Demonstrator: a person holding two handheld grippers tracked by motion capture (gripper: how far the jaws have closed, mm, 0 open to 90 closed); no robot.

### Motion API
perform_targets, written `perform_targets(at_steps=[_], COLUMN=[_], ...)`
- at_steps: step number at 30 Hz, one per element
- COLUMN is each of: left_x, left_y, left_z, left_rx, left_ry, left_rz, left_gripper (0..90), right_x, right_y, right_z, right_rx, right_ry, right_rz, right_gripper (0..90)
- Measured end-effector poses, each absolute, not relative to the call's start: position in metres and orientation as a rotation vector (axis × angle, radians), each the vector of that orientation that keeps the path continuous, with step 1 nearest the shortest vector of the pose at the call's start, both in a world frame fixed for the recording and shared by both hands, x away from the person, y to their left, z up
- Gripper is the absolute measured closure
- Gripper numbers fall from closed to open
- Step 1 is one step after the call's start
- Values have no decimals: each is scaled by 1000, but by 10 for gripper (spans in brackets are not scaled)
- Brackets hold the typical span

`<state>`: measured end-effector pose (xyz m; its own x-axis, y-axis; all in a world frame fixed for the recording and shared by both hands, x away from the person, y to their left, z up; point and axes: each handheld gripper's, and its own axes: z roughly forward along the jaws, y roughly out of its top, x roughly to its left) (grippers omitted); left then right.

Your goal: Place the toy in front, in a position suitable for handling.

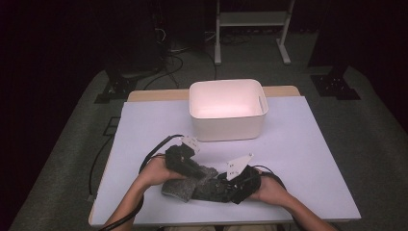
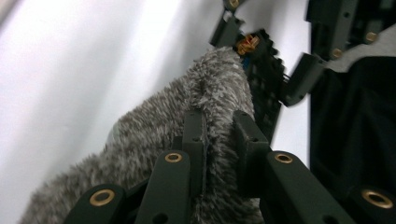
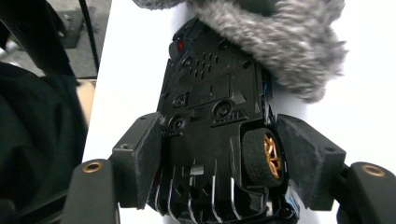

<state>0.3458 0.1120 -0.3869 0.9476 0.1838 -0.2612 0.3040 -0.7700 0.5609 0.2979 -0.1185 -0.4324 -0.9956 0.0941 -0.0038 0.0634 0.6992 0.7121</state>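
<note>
A black toy car point(image 3: 210, 107) lies belly-up toward the camera, one gold-rimmed wheel point(image 3: 262, 156) showing. My right gripper point(image 3: 219, 154) is shut on its rear end, a pad pressing each side. A grey fuzzy cloth point(image 3: 289, 42) covers the car's far end. My left gripper point(image 2: 219, 126) is shut on a fold of that cloth point(image 2: 154, 121), with the car point(image 2: 264, 93) just beyond it. In the high view both grippers meet at the table's near edge: left gripper point(image 1: 195, 169), right gripper point(image 1: 235, 186), the cloth point(image 1: 179, 188) and car point(image 1: 214, 188) between them.
A white open bin point(image 1: 226, 108) stands at the middle back of the pale table point(image 1: 298, 159). Cables trail from both grippers off the left and near edges. Dark floor, stands and a white frame lie beyond the table.
</note>
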Motion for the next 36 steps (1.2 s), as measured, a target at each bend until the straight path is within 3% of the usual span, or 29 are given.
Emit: perform_targets(at_steps=[12,26,36], left_x=[325,310,317], left_y=[117,122,116], left_z=[-379,-377,-364], left_rx=[2446,2425,2450], left_ry=[272,218,217], left_rz=[-249,-260,-129], left_gripper=[780,788,795], right_x=[297,291,300], right_y=[-118,-100,-108], right_z=[-430,-439,-437], right_rx=[203,171,135], right_ry=[2888,3013,2866], right_rz=[1234,1142,1080], right_gripper=[299,544,560])
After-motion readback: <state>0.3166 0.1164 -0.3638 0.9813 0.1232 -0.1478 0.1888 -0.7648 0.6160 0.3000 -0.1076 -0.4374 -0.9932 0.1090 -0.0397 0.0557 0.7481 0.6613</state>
